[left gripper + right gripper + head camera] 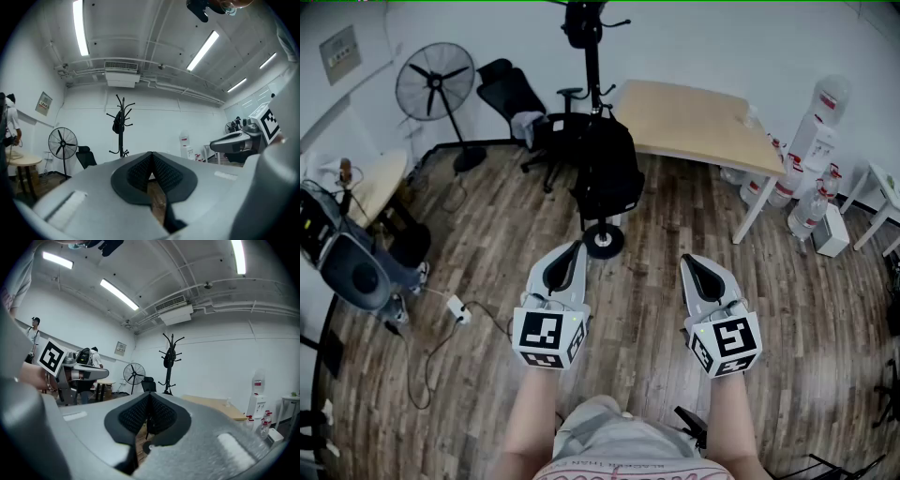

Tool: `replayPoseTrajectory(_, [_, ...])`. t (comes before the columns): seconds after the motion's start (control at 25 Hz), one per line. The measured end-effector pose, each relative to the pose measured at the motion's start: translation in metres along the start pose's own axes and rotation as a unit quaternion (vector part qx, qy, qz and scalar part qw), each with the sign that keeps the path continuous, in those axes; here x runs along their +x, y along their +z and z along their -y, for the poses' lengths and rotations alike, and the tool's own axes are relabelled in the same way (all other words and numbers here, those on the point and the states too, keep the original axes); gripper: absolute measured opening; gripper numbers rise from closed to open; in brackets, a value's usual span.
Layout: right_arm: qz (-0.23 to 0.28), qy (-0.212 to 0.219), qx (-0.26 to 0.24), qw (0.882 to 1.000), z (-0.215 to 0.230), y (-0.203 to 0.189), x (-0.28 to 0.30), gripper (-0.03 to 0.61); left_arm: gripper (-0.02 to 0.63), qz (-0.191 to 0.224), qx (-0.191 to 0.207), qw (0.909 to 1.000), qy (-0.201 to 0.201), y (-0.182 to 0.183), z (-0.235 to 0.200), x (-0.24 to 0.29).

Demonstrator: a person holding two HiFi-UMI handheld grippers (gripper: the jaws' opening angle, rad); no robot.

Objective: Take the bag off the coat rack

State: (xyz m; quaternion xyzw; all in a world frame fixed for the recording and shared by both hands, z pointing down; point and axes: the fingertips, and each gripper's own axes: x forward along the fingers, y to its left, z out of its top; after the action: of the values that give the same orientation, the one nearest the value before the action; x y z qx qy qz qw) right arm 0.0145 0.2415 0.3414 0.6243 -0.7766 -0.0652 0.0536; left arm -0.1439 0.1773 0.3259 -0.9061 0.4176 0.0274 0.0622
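Bag (605, 173) hangs on the coat rack (592, 70), ahead of both grippers and well apart from them. Left gripper (575, 251) and right gripper (689, 264) are clenched on nothing. Recommended: approach, part the jaws, grip a strap, and lift it clear of the hook without tipping the rack.

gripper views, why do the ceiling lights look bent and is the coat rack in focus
Left gripper view: the wide-angle lens bows the ceiling lights and blacks out the corners; the coat rack is small but sharp. Right gripper view: same bowing, coat rack sharp, lights glare white.
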Motion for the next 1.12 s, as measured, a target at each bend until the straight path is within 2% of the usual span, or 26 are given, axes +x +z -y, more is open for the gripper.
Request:
replayPoseTrajectory(0.28, [0.006,-0.024,0.018,1.000,0.027,-0.011,0.008,0.002,0.015,-0.002,0.003,1.0000,0.007,-0.006,0.002,0.018])
replayPoseTrajectory(0.56, [0.015,-0.016,0.031,0.999,0.050,-0.019,0.041,0.002,0.014,-0.004,-0.009,0.9998,0.018,-0.019,-0.015,0.060])
replayPoseTrajectory(1.12, [0.007,-0.018,0.015,1.000,0.116,-0.018,0.194,0.002,0.014,-0.002,-0.013,0.9995,0.030,-0.029,-0.103,0.196])
